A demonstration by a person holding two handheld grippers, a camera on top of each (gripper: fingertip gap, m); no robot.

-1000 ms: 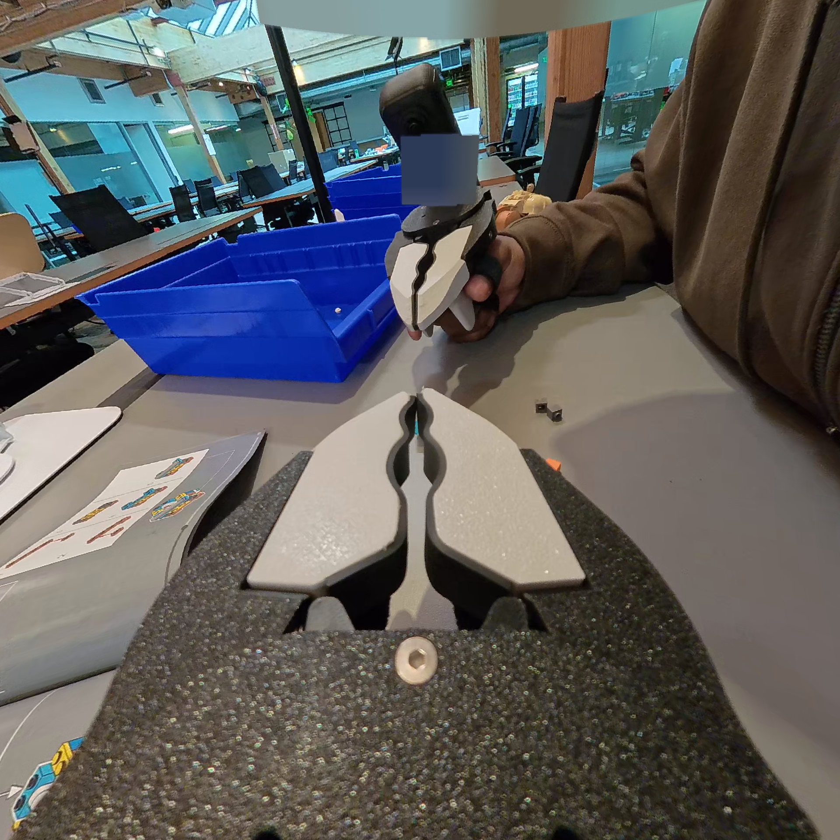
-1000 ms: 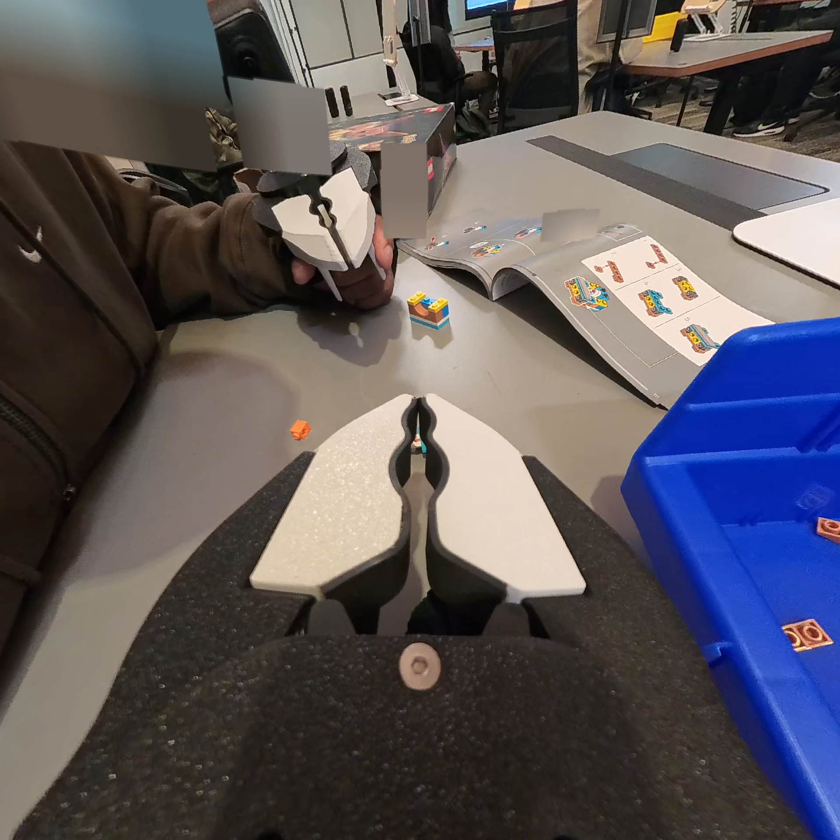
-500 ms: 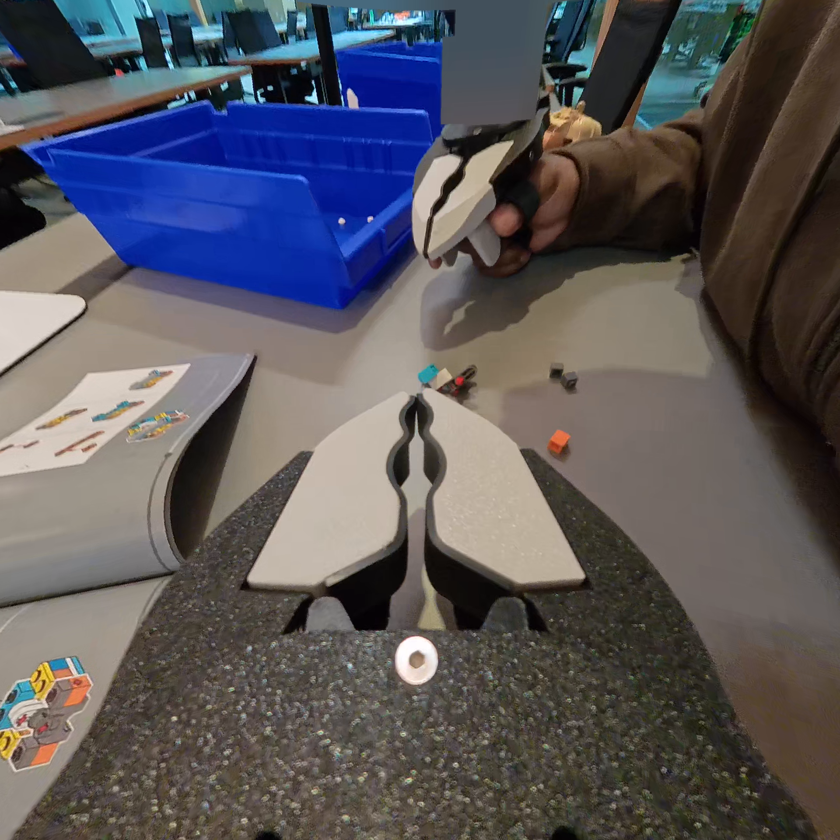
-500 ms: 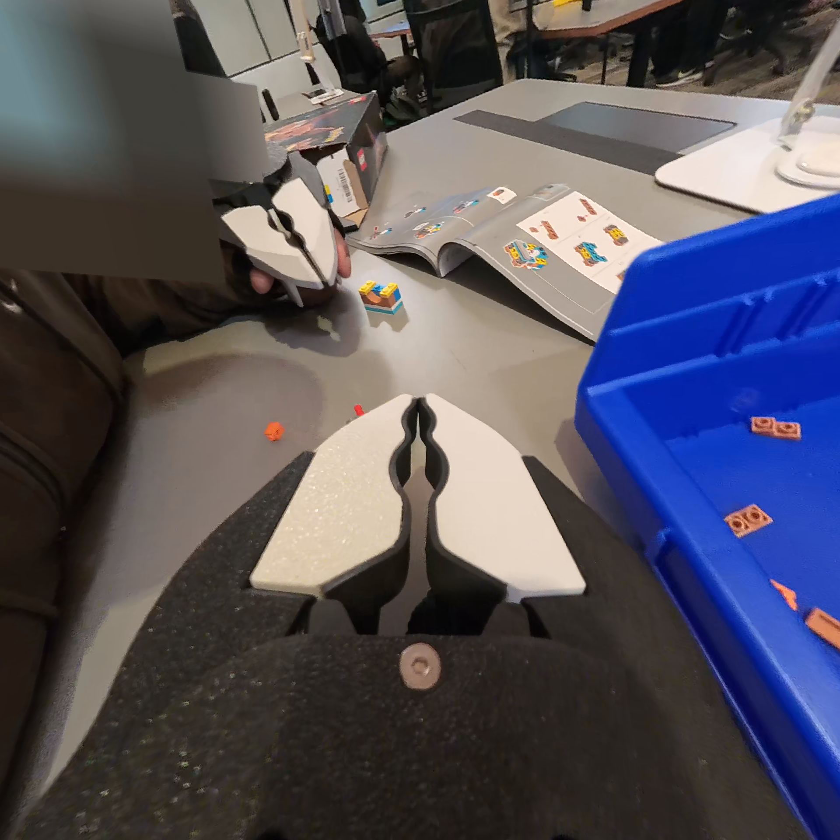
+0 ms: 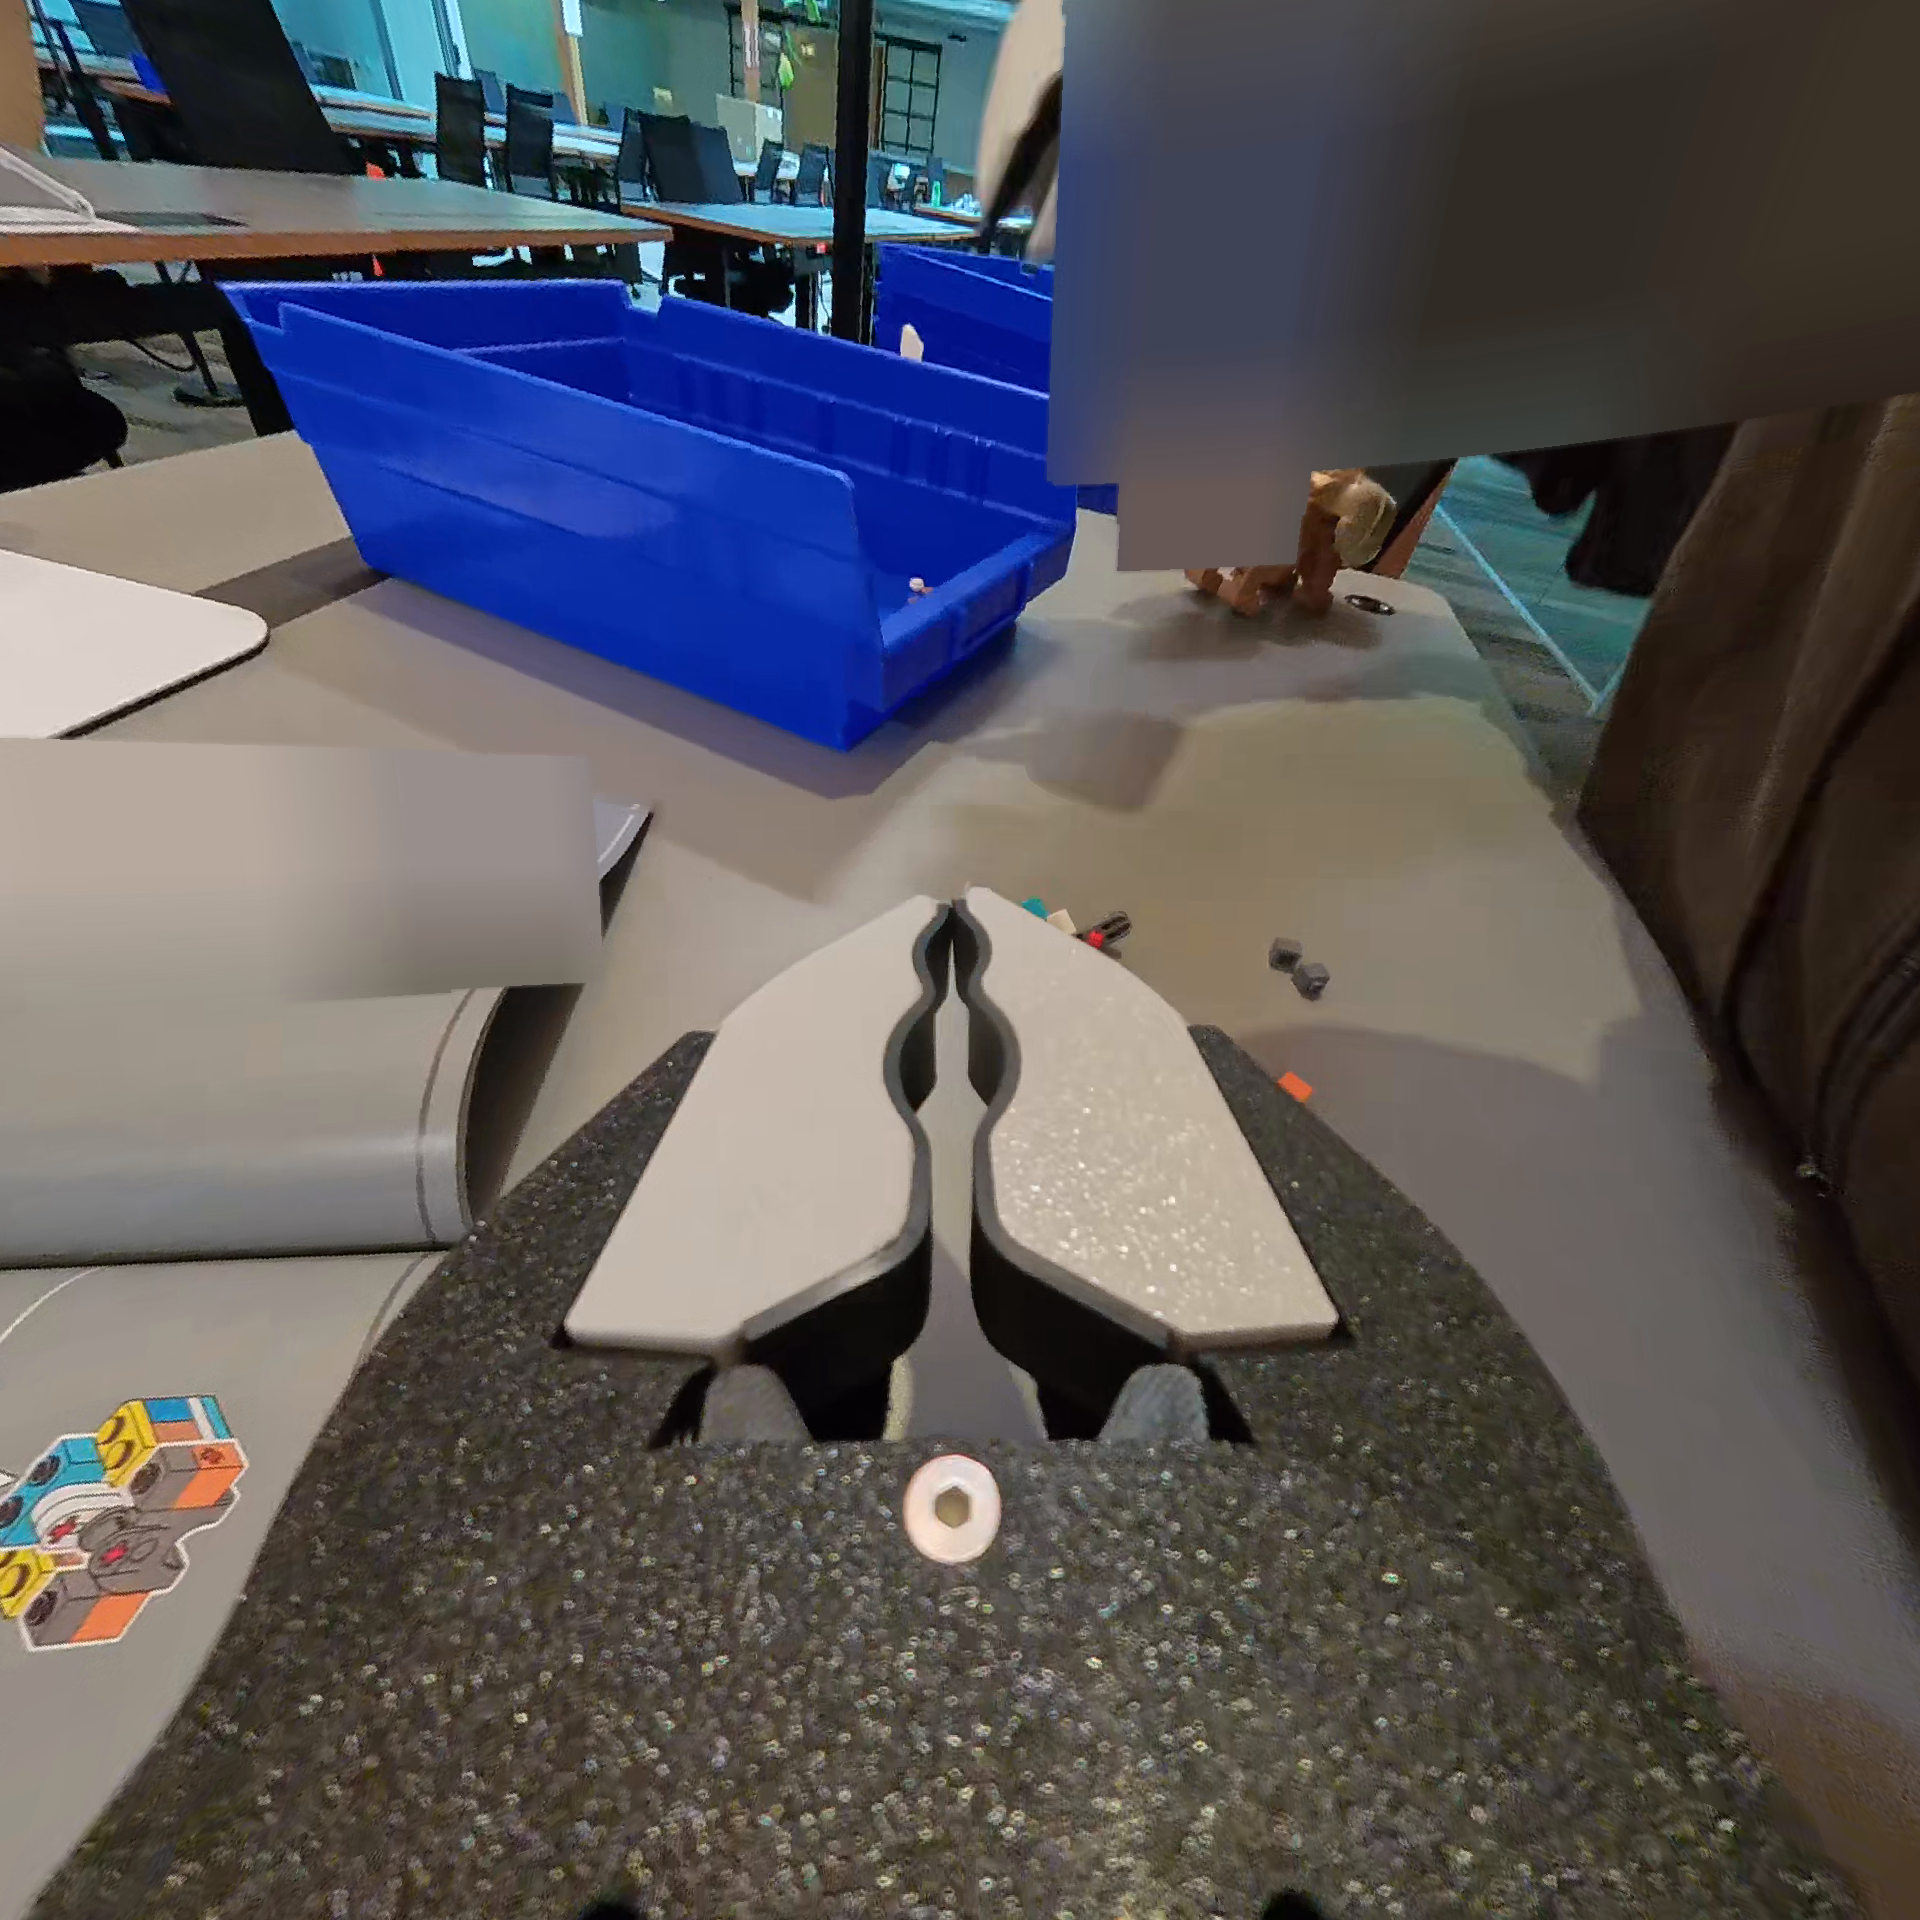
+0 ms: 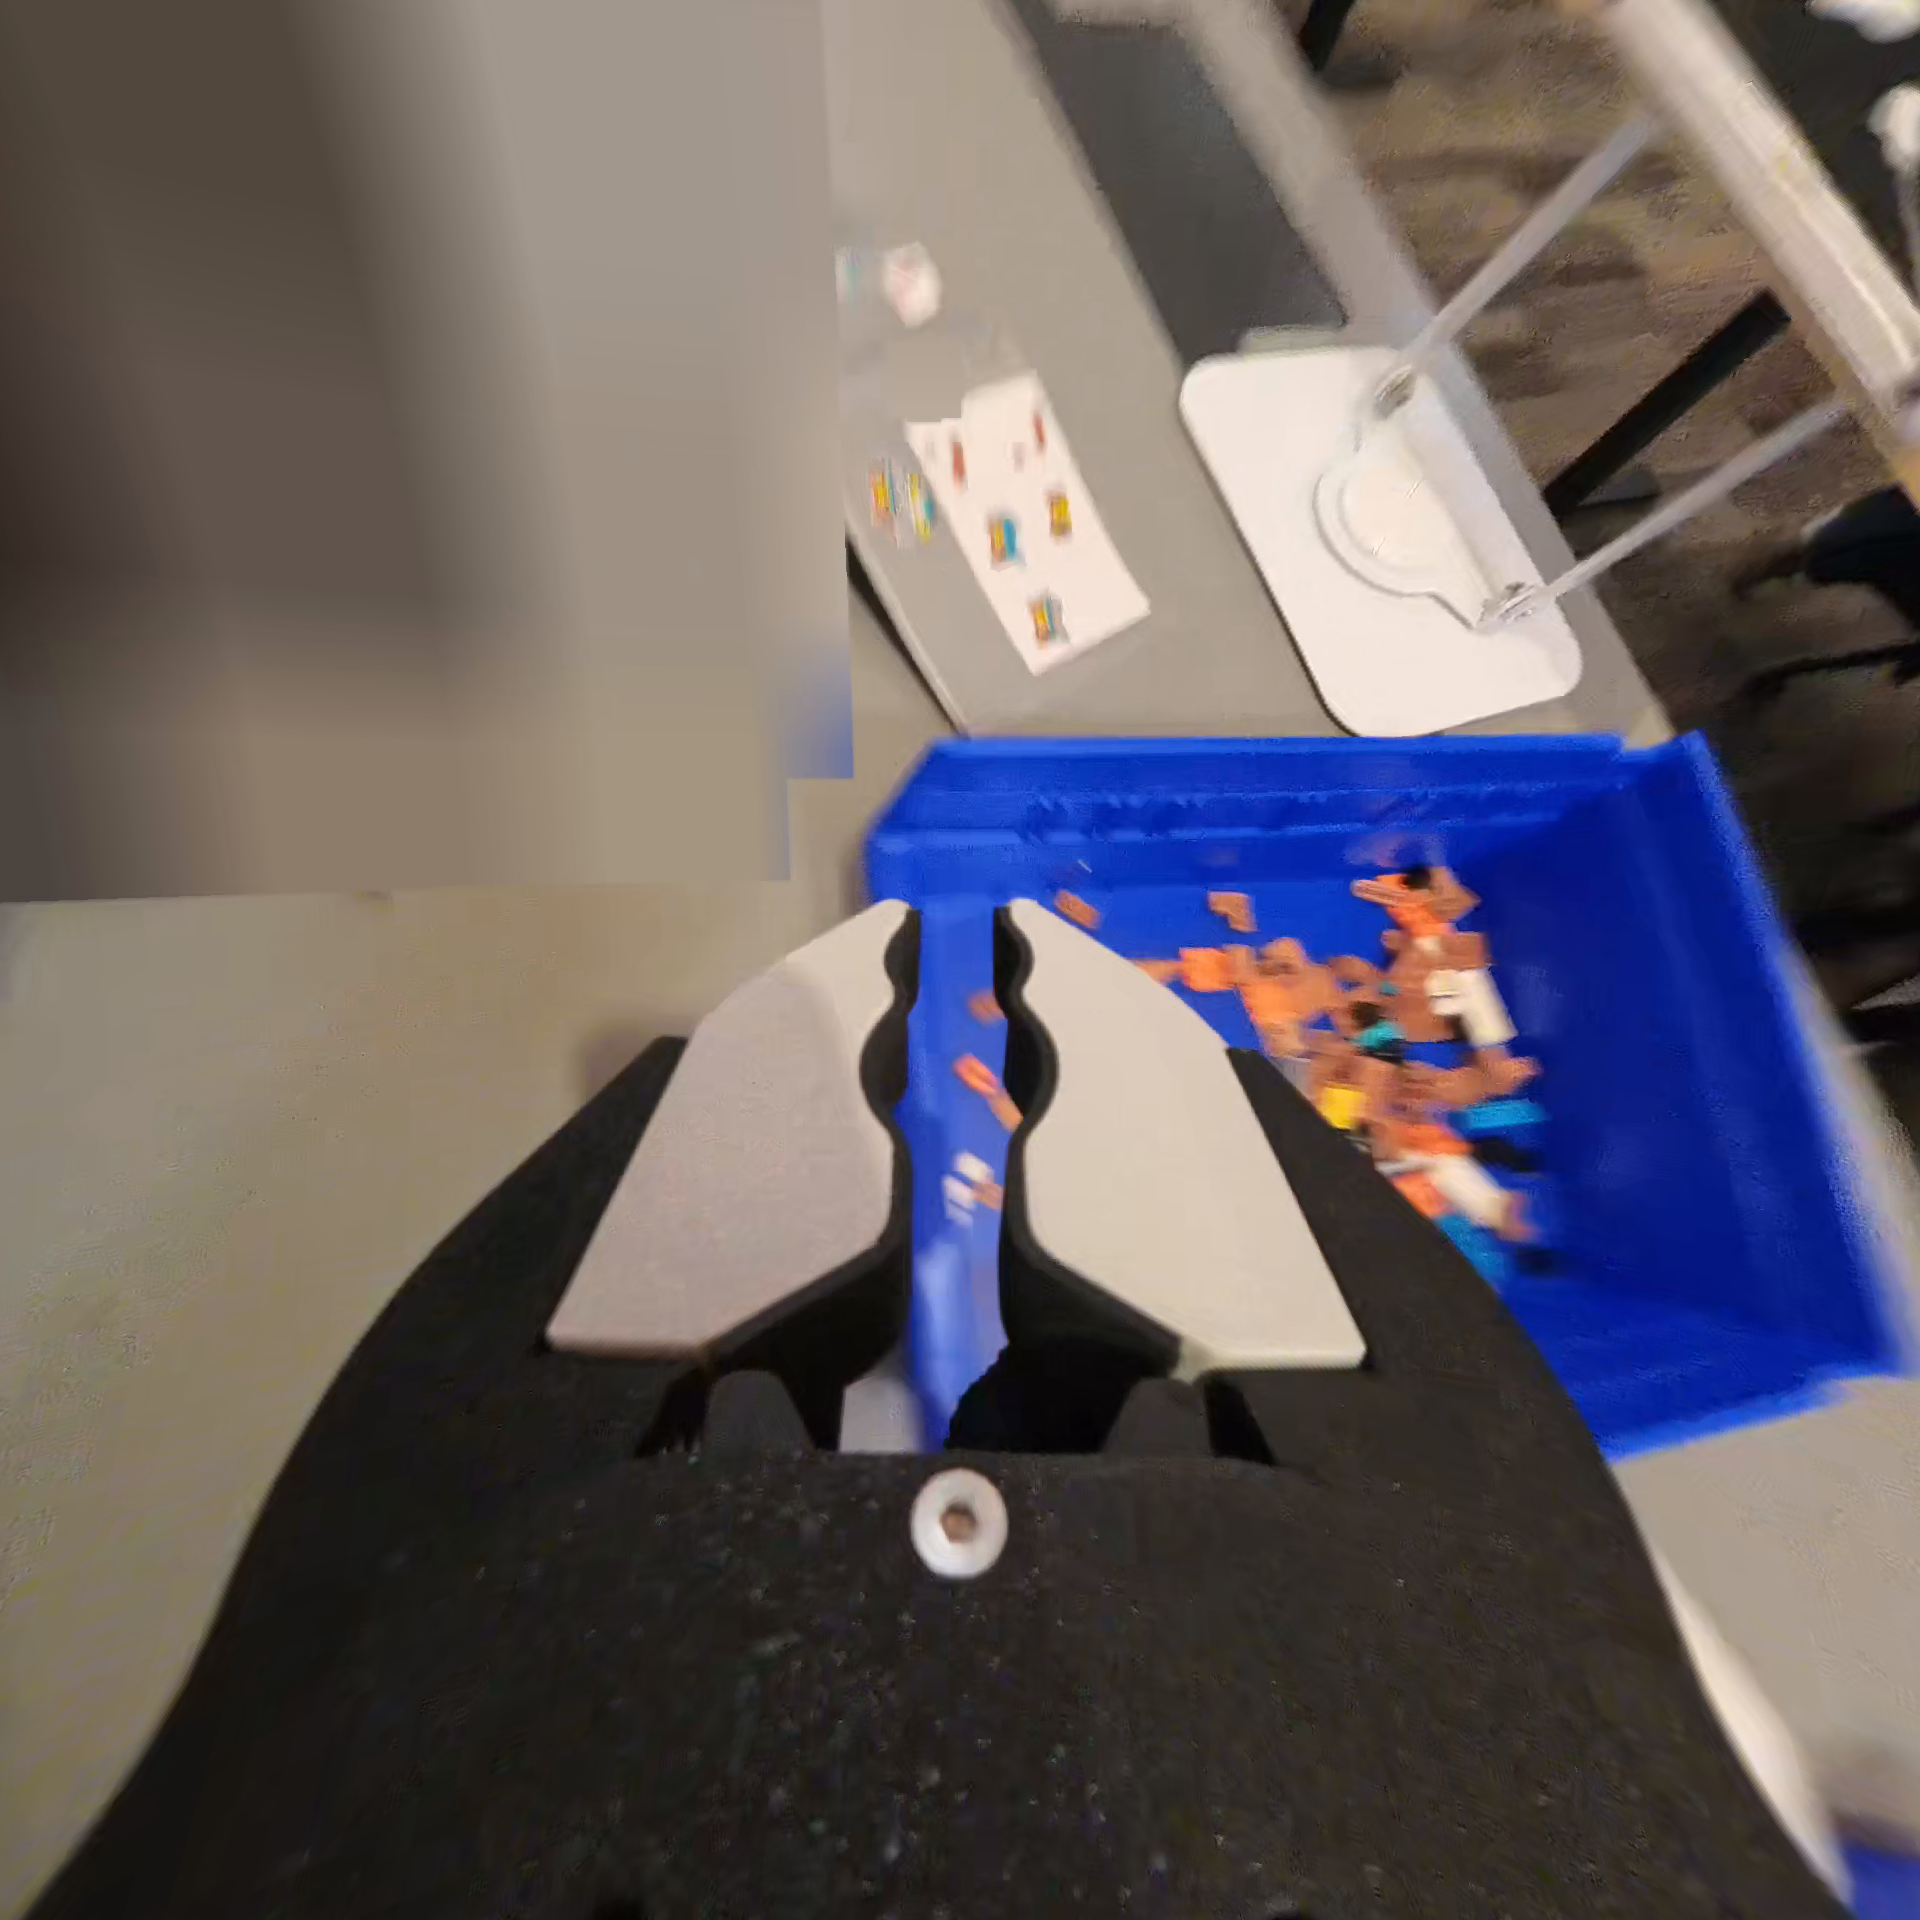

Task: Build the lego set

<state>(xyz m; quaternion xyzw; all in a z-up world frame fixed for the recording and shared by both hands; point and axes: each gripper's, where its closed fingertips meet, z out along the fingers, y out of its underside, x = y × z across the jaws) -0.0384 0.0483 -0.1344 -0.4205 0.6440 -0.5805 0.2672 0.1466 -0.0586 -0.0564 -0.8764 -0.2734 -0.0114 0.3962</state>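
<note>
Filling the blue bin (image 6: 1714,1039), blurred orange lego pieces (image 6: 1351,997) lie beneath the parted right hand-held gripper (image 6: 956,920).

An open-plan office. Long rows of desks (image 5: 343,208) with dark chairs (image 5: 675,156) run back behind a black pillar (image 5: 854,156), beside glass walls (image 5: 914,88). Up close, a grey table (image 5: 1299,831) carries blue bins (image 5: 665,509), and carpet (image 6: 1475,135) covers the floor past its edge.
</note>
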